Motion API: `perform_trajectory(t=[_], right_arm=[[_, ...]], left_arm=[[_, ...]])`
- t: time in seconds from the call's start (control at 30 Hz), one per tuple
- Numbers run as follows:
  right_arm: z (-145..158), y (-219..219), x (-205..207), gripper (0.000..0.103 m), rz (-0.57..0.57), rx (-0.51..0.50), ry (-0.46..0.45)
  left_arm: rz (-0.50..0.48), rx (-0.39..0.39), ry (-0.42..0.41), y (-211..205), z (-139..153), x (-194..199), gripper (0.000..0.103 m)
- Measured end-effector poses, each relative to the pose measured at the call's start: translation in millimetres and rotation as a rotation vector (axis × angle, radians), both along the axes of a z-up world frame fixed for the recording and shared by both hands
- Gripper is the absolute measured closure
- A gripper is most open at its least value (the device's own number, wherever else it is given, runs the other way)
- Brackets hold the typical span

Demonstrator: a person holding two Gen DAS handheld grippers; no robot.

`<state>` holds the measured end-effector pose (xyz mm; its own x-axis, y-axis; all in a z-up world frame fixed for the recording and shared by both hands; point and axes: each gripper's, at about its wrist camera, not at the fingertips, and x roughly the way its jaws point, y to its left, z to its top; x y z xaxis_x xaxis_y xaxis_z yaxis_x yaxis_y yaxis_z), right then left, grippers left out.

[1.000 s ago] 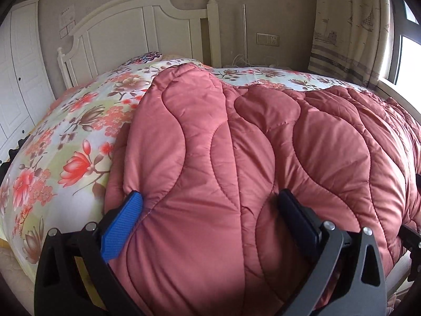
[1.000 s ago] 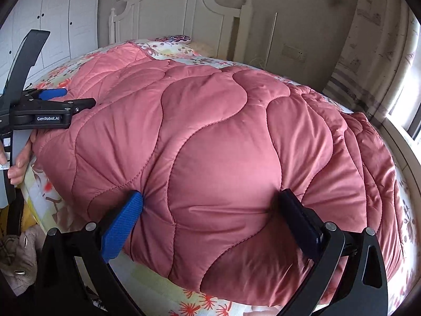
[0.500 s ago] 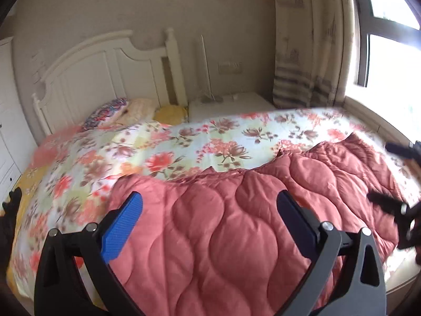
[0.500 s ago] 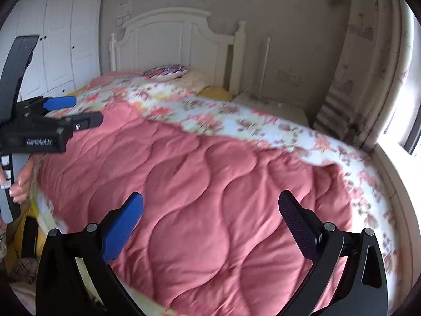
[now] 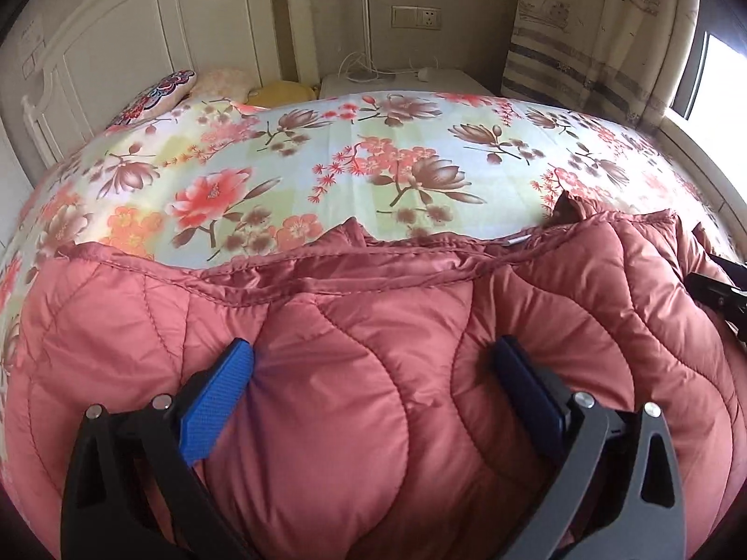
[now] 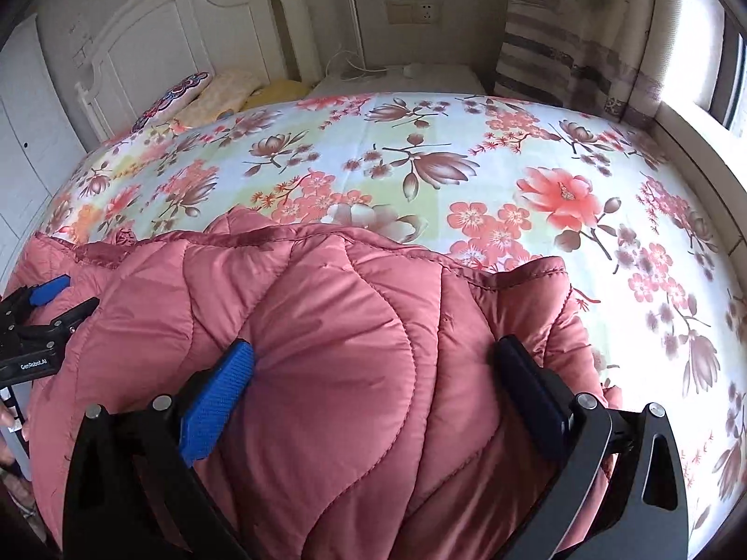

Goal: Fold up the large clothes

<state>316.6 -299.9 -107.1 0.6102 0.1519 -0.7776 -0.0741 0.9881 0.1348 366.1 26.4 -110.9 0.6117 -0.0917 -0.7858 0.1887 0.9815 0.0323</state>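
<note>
A thick pink quilted comforter [image 5: 327, 308] lies bunched across the near part of the bed, its stitched edge running left to right. My left gripper [image 5: 373, 354] is open, fingers wide apart and pressed into the padding, which bulges between them. In the right wrist view the same comforter [image 6: 327, 289] fills the foreground. My right gripper [image 6: 373, 354] is also open, and its fingers straddle a puffed section. The left gripper [image 6: 42, 322] shows at the left edge, beside a hand [image 6: 9, 420]. The right gripper [image 5: 719, 294] pokes in at the far right.
The floral bedsheet [image 5: 373, 149] is bare beyond the comforter. Pillows [image 5: 154, 93] lie by the white headboard [image 5: 140, 23]. A white nightstand [image 5: 401, 81] with cables stands behind. A curtain [image 5: 583, 23] and a window are on the right, and a white wardrobe [image 6: 23, 140] on the left.
Both grippers rose above the comforter half a second ago and have come down again, pressing into its near part. Both stay wide open throughout.
</note>
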Motion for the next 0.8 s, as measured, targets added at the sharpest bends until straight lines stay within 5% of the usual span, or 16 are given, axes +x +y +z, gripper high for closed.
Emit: perform_trajectory(t=[0.4, 0.5, 0.63, 0.8], right_arm=[[9, -6, -4, 0.005, -0.021, 0.038, -0.010], [46, -27, -46, 0.005, -0.100, 0.201, -0.112], [67, -58, -152, 0.005, -0.097, 0.417, -0.307], [18, -93, -235, 0.005, -0.204, 0.590, -0.210]], left_arm=[[0.015, 0.008, -0.005, -1, 0, -1, 0.002], [0.017, 0.006, -0.003, -1, -1, 0, 0.002], [0.017, 0.002, -0.002, 1, -1, 0, 0.002], [0.018, -0.004, 0.002, 1, -2, 1, 0.002]])
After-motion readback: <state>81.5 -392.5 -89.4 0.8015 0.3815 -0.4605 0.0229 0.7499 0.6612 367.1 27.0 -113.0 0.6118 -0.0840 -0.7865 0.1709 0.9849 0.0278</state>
